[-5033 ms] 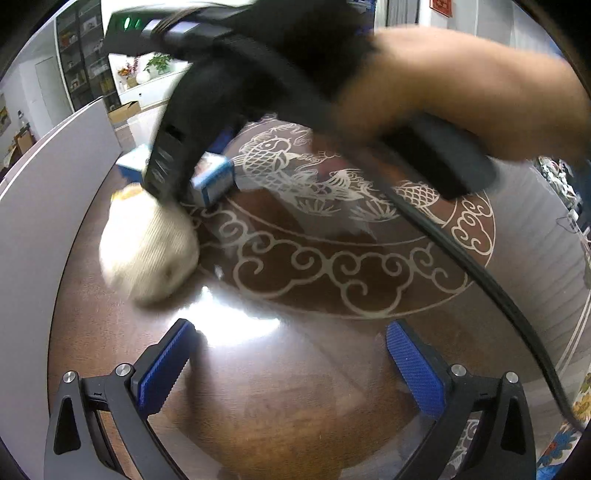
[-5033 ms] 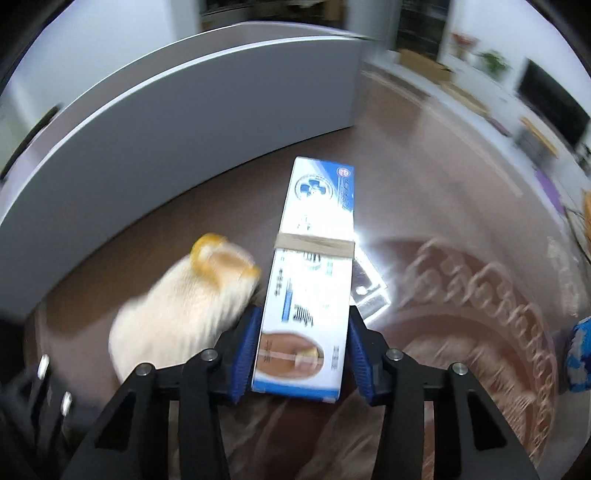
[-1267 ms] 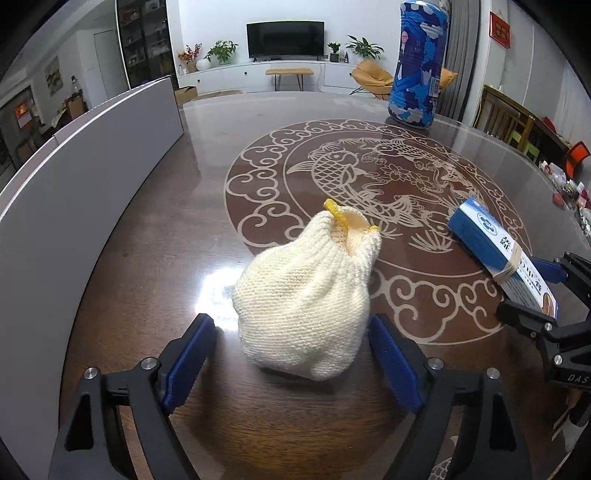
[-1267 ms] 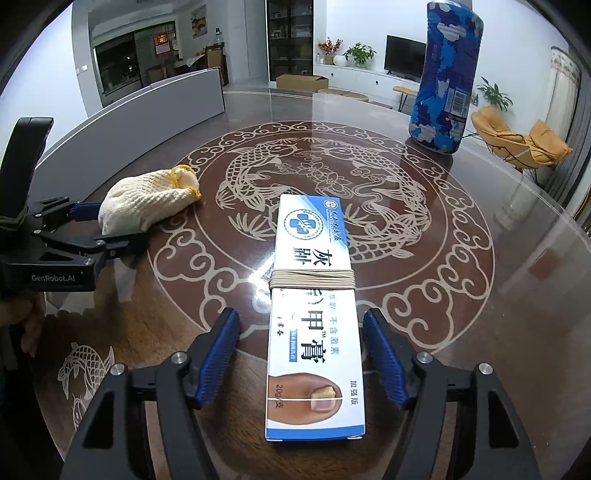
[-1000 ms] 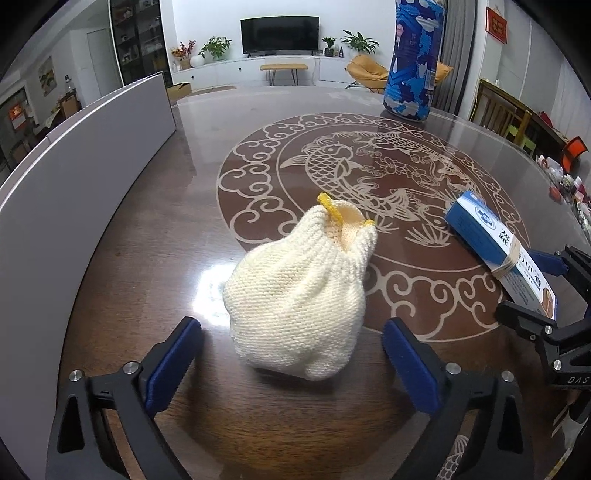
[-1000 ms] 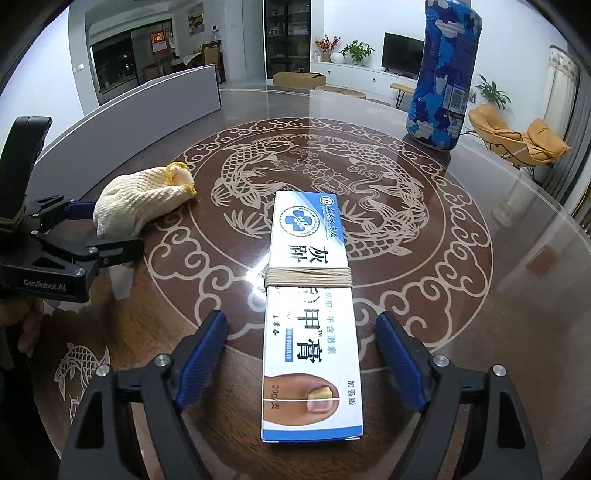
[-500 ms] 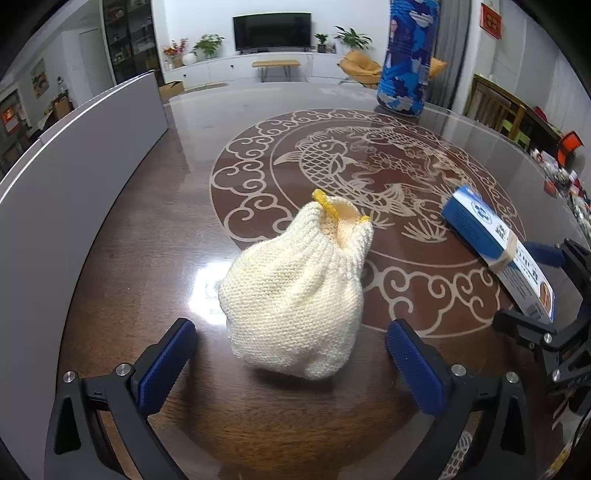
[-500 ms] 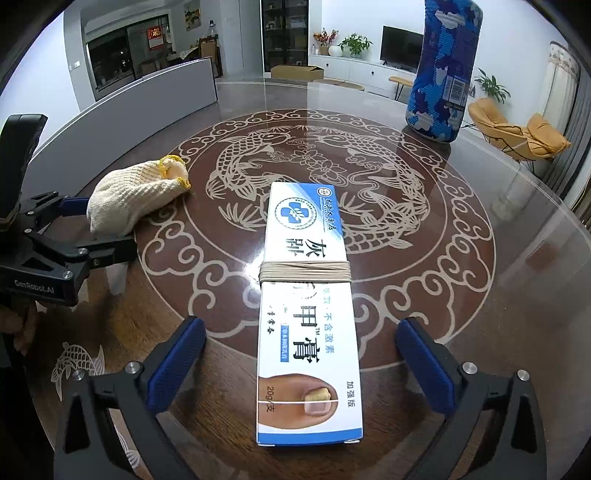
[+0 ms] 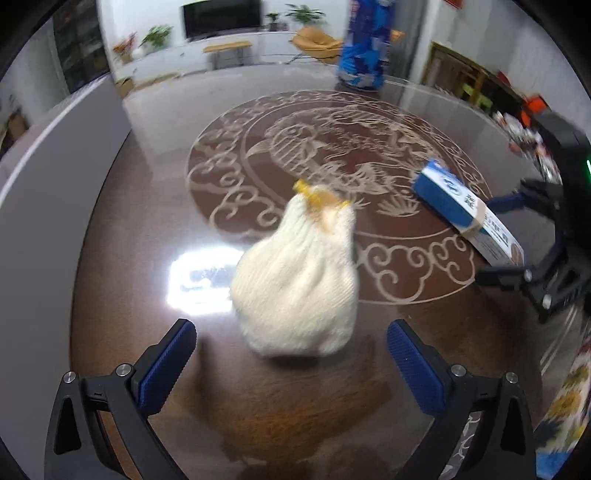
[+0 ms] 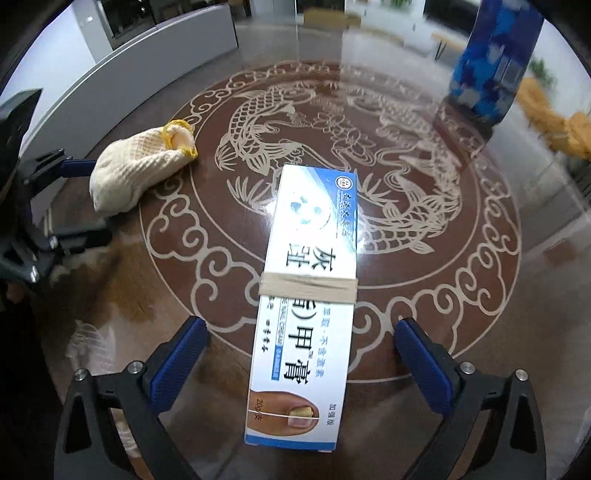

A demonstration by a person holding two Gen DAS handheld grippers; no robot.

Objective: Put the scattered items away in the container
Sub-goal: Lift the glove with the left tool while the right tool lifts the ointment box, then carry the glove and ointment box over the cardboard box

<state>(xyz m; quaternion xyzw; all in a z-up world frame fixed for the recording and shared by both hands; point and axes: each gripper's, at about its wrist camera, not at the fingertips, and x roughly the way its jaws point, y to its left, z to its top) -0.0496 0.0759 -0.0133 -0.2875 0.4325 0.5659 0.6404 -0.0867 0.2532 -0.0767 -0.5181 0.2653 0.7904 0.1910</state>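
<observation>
My left tool [image 9: 291, 354] points steeply down, its blue pads spread wide, gripping nothing. My right tool [image 10: 301, 354] tilts down likewise; its jaws, wide apart, have just been closing slightly, both pads free.

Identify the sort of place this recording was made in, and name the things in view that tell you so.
Most likely a home's living and dining room: a wall-mounted television above a low white cabinet, potted plants, an orange armchair, and a glossy brown table with an inlaid fish design.

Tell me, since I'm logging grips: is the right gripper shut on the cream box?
No, open. The right gripper has just been opening; its blue pads stand clear of the cream box lying flat between them.
</observation>
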